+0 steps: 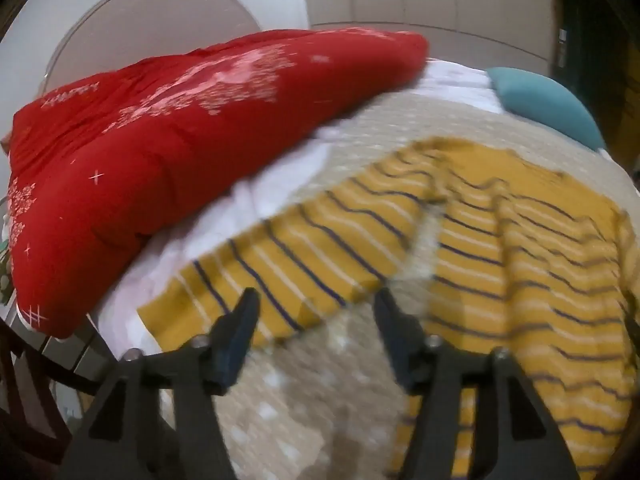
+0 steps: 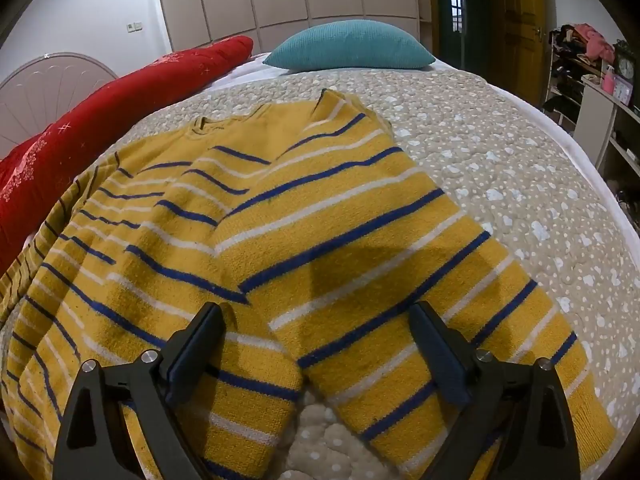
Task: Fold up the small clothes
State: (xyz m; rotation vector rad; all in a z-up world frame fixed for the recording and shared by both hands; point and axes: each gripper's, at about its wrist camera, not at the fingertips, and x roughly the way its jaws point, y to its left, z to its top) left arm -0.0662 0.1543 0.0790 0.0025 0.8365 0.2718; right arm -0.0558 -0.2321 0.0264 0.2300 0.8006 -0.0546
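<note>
Bedroom walls and tall cupboards stand behind a big bed [image 2: 500, 168] with a spotty beige cover. On that cover lies the sweater [image 2: 280, 240], yellow with blue and white stripes. It is spread out with its neck far from the cameras and its bottom edge near them.

One sleeve looks laid across the body of the sweater, and there are bumps and wrinkles in it. I think the folding has only just begun. The sleeves and the body look like they need more folds before it is a neat little pile.

Just above the near part of the sweater hangs the right gripper [image 2: 316, 320]. Its fingers [image 2: 200, 340] are wide open and hold nothing. The left gripper [image 1: 316, 304] is over the sweater's other sleeve, near that sleeve's end. Its fingers [image 1: 240, 320] are apart too, and nothing is between them.

Beside the sweater, on the left, lies a fat red blanket [image 1: 160, 152]. Past the sweater's neck sits a blue-green pillow [image 2: 352, 46]. Far off to the right of the sweater is a shelf [image 2: 580, 76] full of small things.

The left view is blurry, so the stripes smear and I cannot tell if those fingers touch the cloth. The sweater's bottom edge is cut off by the frame and partly hidden by the grippers.
</note>
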